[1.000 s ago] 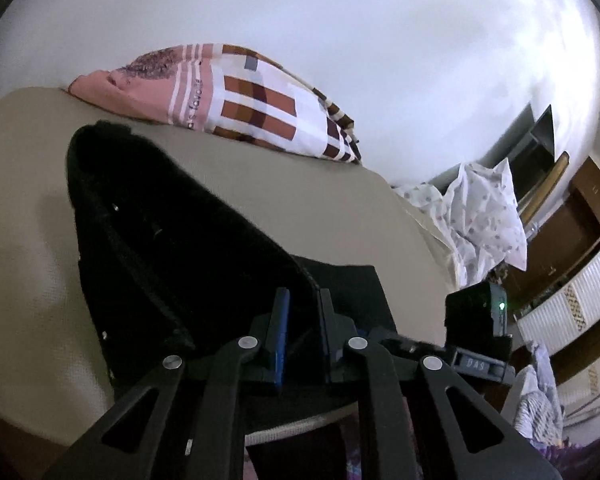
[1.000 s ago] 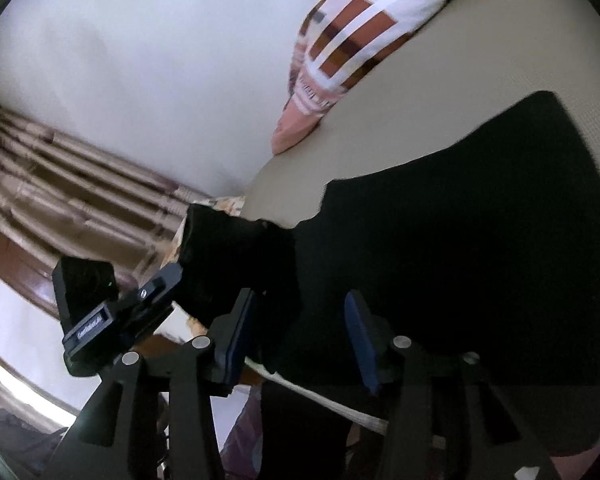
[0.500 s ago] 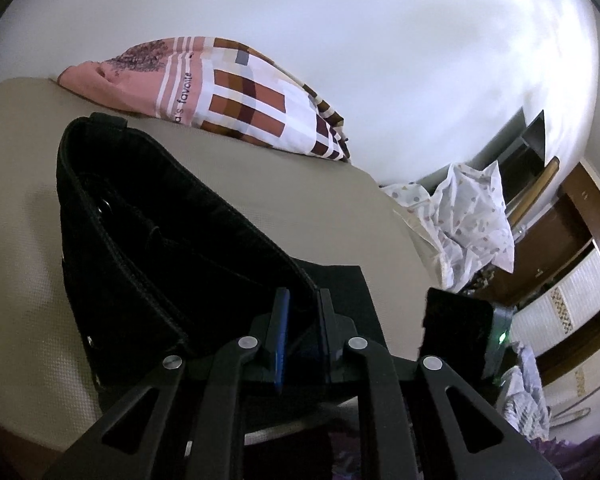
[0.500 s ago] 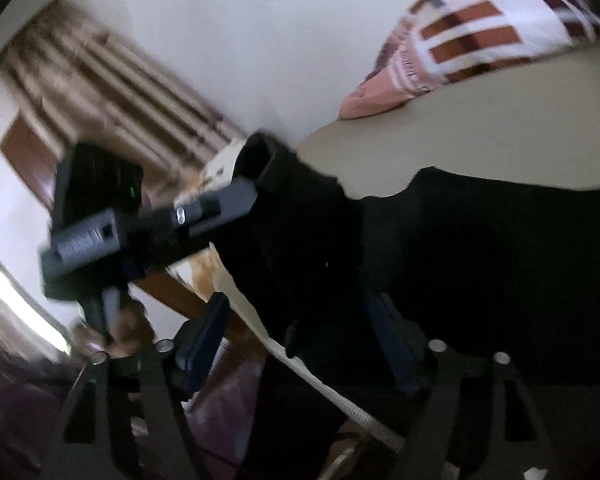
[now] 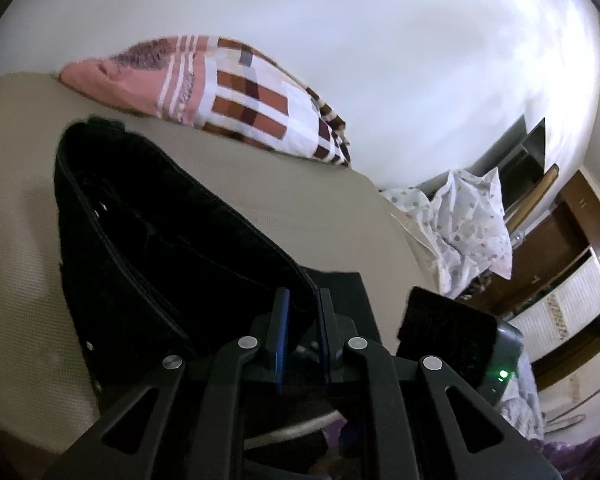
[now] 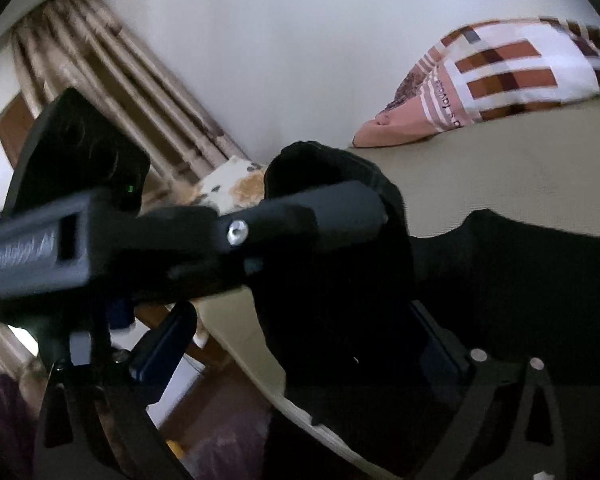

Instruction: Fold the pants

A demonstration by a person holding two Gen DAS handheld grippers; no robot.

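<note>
Black pants (image 5: 160,248) lie on the beige bed (image 5: 300,200), the waistband lifted off the sheet. My left gripper (image 5: 303,300) is shut on the waistband edge near the bed's front. In the right wrist view the pants (image 6: 520,280) spread to the right, and a raised fold (image 6: 340,240) hangs in front of me. My right gripper (image 6: 300,340) is open, its jaws wide apart on either side of this hanging fold. The left gripper's body (image 6: 180,240) crosses this view close up, holding the same fabric.
A pink and brown checked pillow (image 5: 228,96) lies at the bed's far side by the white wall. A crumpled white spotted cloth (image 5: 468,224) and wooden cupboards (image 5: 572,280) are to the right. Curtains (image 6: 112,92) hang on the left in the right wrist view.
My right gripper has opened wider and moved in toward the left gripper and the lifted fold. The left gripper has kept its hold and shifted slightly.
</note>
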